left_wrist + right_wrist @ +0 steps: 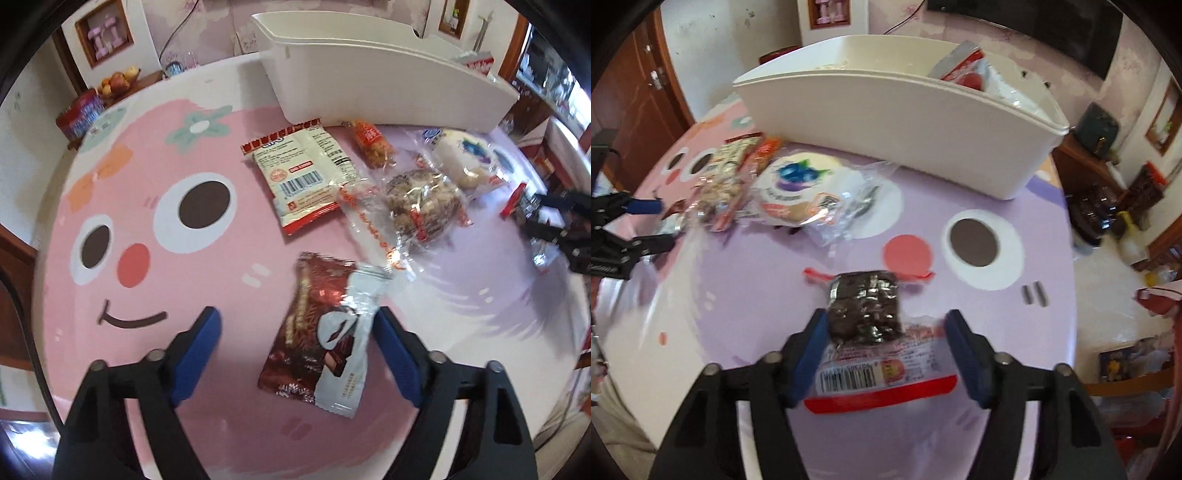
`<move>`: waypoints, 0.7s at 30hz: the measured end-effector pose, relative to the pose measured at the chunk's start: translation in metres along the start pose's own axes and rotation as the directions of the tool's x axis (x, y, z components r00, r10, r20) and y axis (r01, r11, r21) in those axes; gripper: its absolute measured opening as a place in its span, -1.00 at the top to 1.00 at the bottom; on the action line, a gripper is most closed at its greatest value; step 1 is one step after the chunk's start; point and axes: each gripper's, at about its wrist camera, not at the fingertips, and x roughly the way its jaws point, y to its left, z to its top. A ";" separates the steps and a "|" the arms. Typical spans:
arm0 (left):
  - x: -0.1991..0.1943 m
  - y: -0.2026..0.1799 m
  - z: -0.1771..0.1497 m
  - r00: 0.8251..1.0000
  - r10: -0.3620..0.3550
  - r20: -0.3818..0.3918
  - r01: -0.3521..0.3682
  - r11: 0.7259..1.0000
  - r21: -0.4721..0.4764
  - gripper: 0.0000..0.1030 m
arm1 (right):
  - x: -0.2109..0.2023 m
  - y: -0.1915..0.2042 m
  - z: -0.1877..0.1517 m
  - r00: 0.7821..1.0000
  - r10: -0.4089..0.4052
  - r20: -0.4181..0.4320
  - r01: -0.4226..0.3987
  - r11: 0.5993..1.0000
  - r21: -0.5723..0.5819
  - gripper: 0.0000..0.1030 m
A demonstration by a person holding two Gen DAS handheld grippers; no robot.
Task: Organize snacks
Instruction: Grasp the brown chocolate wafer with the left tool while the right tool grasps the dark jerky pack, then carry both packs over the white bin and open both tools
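My left gripper point(297, 325) is open, its blue fingers either side of a brown and silver chocolate packet point(319, 332) lying on the pink mat point(147, 206). My right gripper point(884, 325) is open around a clear-wrapped brownie point(866, 306) with a red label end, on the purple mat point(757, 280); I cannot tell if a pad touches it. A white bin point(369, 77) stands at the back; it also shows in the right wrist view point(905, 125), with packets point(971, 70) inside at its right end.
Loose snacks lie before the bin: a white and red packet point(306, 173), an orange sweet point(373, 142), a nut cake point(421, 206), a blueberry bun point(469, 158). The left gripper point(624, 236) appears at the right wrist view's left edge. Furniture surrounds the table.
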 end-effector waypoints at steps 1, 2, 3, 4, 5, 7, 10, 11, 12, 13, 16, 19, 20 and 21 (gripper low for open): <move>0.000 0.000 0.000 1.000 0.001 0.005 -0.001 1.000 -0.001 -0.41 | -0.001 0.000 -0.001 1.000 0.001 0.002 -0.001 1.000 -0.001 -0.16; -0.001 -0.001 0.001 1.000 0.001 0.012 -0.001 1.000 -0.001 -0.32 | -0.003 0.001 -0.002 1.000 -0.001 0.006 0.001 1.000 -0.003 -0.12; -0.003 -0.003 0.001 1.000 0.000 0.020 0.000 1.000 -0.002 -0.07 | -0.004 0.003 -0.002 1.000 0.004 0.010 -0.004 1.000 0.000 -0.08; -0.005 -0.005 0.001 1.000 0.000 0.025 0.000 1.000 -0.002 0.26 | -0.005 0.004 -0.002 1.000 0.011 0.008 -0.011 1.000 0.004 -0.06; -0.006 -0.006 0.002 1.000 0.002 0.027 -0.002 1.000 -0.003 0.30 | -0.005 0.005 -0.003 1.000 0.015 0.011 -0.015 1.000 0.008 -0.06; -0.006 -0.008 0.003 1.000 0.012 0.025 -0.011 1.000 -0.020 0.32 | -0.007 0.008 -0.004 1.000 0.022 0.018 -0.023 1.000 0.020 -0.03; -0.007 -0.010 -0.001 0.999 0.026 0.038 -0.024 0.999 -0.040 0.33 | -0.009 0.013 -0.008 0.999 0.031 0.023 -0.032 0.999 0.034 -0.01; -0.009 -0.012 -0.004 0.999 0.027 0.037 -0.025 0.998 -0.051 0.34 | -0.011 0.015 -0.009 0.999 0.030 0.023 -0.031 0.999 0.038 -0.01; -0.011 -0.013 -0.006 0.999 0.025 0.034 -0.023 0.998 -0.059 0.34 | -0.014 0.018 -0.011 0.999 0.027 0.024 -0.028 0.999 0.047 0.00; -0.013 -0.015 -0.009 0.999 0.023 0.029 -0.020 0.997 -0.069 0.34 | -0.016 0.019 -0.013 0.999 0.027 0.027 -0.028 0.998 0.050 0.01; -0.024 -0.020 -0.016 0.999 0.004 0.036 0.000 0.996 -0.093 0.35 | -0.029 0.023 -0.017 0.998 0.054 0.045 -0.057 0.996 0.070 0.14; -0.039 -0.029 -0.019 0.998 -0.024 0.057 0.029 0.995 -0.100 0.35 | -0.044 0.030 -0.018 0.995 0.059 0.079 -0.065 0.995 0.070 0.14; -0.046 -0.032 -0.018 0.997 -0.028 0.069 0.035 0.995 -0.097 0.35 | -0.049 0.031 -0.017 0.994 0.062 0.088 -0.068 0.995 0.072 0.14; -0.051 -0.035 -0.016 0.996 -0.033 0.080 0.040 0.995 -0.092 0.35 | -0.053 0.032 -0.016 0.993 0.065 0.096 -0.072 0.995 0.073 0.14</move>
